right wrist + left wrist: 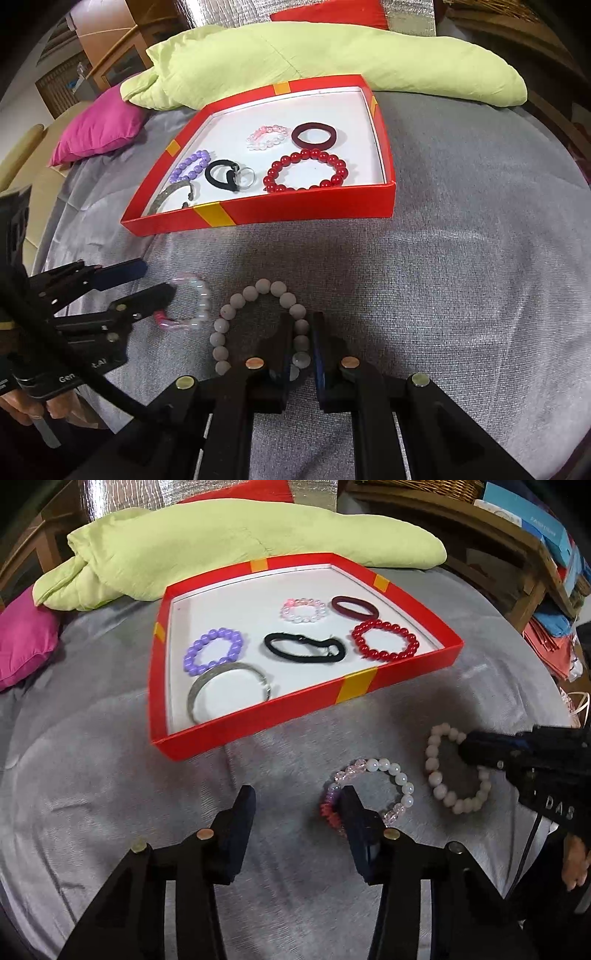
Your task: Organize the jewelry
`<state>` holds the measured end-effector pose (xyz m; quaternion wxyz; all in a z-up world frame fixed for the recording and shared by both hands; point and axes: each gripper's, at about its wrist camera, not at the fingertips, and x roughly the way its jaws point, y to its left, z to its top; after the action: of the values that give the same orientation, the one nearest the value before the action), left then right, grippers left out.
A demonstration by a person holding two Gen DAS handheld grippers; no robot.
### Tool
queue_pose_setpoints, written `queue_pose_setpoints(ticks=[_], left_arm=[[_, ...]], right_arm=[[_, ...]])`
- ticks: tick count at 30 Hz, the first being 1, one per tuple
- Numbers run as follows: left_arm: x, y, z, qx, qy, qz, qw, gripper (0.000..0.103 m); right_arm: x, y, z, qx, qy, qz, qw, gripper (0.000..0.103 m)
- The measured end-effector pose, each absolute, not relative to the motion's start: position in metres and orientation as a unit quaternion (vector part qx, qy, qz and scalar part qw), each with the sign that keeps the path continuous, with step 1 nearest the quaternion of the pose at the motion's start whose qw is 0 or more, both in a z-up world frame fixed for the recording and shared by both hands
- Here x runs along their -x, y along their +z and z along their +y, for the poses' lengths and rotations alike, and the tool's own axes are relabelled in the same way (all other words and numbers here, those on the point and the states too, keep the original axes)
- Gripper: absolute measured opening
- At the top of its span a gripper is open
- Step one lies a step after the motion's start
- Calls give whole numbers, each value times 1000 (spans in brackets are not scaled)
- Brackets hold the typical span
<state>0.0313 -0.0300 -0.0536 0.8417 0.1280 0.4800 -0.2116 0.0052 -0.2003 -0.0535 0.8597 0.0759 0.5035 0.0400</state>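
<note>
A red tray point(258, 722) point(303, 210) on the grey bedcover holds several bracelets and hair ties. Two bracelets lie on the cover in front of it. My left gripper point(297, 801) point(159, 280) is open, its right finger resting inside the pink and white bead bracelet point(391, 771) point(199, 302). My right gripper point(301, 325) point(469, 751) is shut on the right side of the pale pink bead bracelet point(236, 306) point(434, 775), one finger inside the loop and one outside.
A light green pillow point(240, 542) point(332, 55) lies behind the tray, a magenta cushion point(22, 638) point(99, 125) to its left. Shelves with boxes and papers point(554, 554) stand at the right.
</note>
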Motion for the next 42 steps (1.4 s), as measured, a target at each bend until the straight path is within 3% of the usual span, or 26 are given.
queue_pose_setpoints(ticks=[4, 10, 12, 26, 29, 31, 33, 36, 42], left_arm=[[-31, -55, -19, -127, -207, 484, 841, 45], [-27, -53, -3, -119, -212, 483, 841, 27], [-25, -51, 0, -118, -217, 478, 843, 14], [-30, -30, 34, -78, -206, 449, 866, 11], [-29, -33, 33, -85, -211, 457, 860, 15], [-27, -34, 30, -91, -218, 458, 857, 24], [-25, -34, 26, -94, -227, 458, 855, 43], [-22, -33, 18, -98, -238, 455, 853, 63], [-13, -42, -9, -126, -268, 464, 835, 73]], right_arm=[[-5, -53, -196, -63, 35, 501, 863, 13], [-5, -53, -182, -13, 23, 493, 869, 12], [-5, -52, -176, 3, 17, 487, 873, 11], [-3, -24, -164, -65, 48, 432, 898, 11], [-6, -27, -168, -70, 31, 439, 895, 11], [-7, -28, -174, -74, 17, 443, 893, 11], [-7, -29, -183, -80, 1, 444, 893, 11], [-8, -30, -197, -93, -20, 447, 889, 11], [-11, -44, -203, -101, -18, 481, 870, 11]])
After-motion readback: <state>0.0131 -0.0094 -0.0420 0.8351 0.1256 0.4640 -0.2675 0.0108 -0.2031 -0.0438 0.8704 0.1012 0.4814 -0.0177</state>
